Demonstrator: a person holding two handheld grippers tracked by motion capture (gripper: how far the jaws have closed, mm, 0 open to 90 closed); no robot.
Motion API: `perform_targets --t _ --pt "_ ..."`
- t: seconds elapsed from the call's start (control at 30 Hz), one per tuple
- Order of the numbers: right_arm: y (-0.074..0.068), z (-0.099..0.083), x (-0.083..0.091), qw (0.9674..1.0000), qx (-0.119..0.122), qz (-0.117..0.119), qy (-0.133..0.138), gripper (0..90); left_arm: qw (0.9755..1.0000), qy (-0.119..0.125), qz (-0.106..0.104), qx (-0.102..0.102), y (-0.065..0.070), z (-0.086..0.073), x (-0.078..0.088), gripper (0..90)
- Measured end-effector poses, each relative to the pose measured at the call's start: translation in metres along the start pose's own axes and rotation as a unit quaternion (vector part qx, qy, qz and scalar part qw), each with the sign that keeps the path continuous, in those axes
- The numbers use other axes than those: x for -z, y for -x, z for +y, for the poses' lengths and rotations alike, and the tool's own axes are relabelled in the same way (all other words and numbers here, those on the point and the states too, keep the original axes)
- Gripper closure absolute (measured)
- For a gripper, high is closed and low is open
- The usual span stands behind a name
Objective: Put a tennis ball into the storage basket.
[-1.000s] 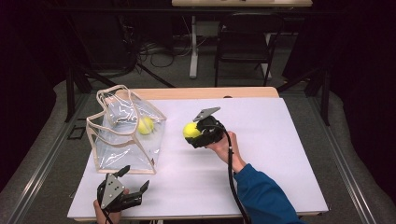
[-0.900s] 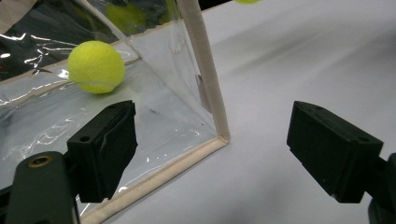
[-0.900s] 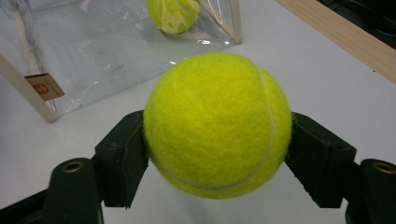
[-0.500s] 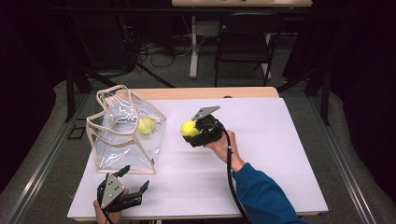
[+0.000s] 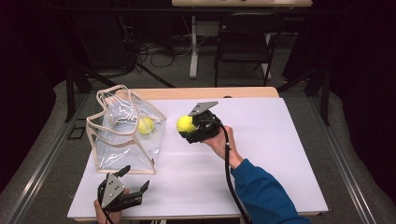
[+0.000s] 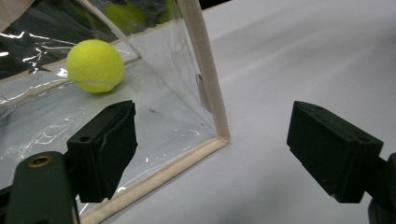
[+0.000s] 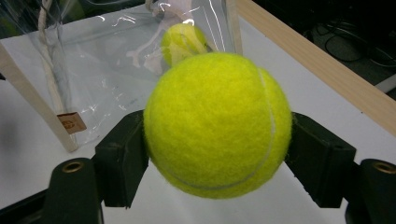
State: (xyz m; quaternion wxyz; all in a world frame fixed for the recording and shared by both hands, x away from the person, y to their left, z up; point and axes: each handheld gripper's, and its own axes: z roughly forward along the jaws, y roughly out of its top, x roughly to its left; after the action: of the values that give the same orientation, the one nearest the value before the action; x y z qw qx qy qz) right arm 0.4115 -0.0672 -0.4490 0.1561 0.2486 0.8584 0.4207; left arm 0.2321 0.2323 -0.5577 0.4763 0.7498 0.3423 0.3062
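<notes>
One ball [image 5: 145, 125] lay in clear bag [image 5: 125, 131] | right gripper [image 5: 187, 125] clamped second ball [image 5: 185, 123], right of bag, not yet bagged | left gripper [image 5: 133, 179] jaws apart, near edge.

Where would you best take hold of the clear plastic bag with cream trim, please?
Probably the clear plastic bag with cream trim is best gripped by its cream handle loops, from above: they stand above the open mouth, thin enough to pinch, while the walls are broad, slack film.
</notes>
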Motion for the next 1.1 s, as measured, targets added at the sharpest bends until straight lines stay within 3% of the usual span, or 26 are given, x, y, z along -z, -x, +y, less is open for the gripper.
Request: perform_targets --t 0.4,0.53,1.1 --pt "0.003 0.008 0.005 0.9998 -0.003 0.003 0.017 26.3 1.0 -0.002 0.001 0.003 0.0 -0.001 -0.001 16.2" --pt "0.005 0.015 0.006 0.9995 -0.016 0.011 0.025 26.4 1.0 0.002 0.0 0.0 0.001 0.0 0.001 16.2" --pt "-0.001 0.04 0.007 0.9986 -0.003 0.013 0.051 26.4 1.0 -0.002 -0.003 0.002 0.0 0.0 -0.002 16.2"
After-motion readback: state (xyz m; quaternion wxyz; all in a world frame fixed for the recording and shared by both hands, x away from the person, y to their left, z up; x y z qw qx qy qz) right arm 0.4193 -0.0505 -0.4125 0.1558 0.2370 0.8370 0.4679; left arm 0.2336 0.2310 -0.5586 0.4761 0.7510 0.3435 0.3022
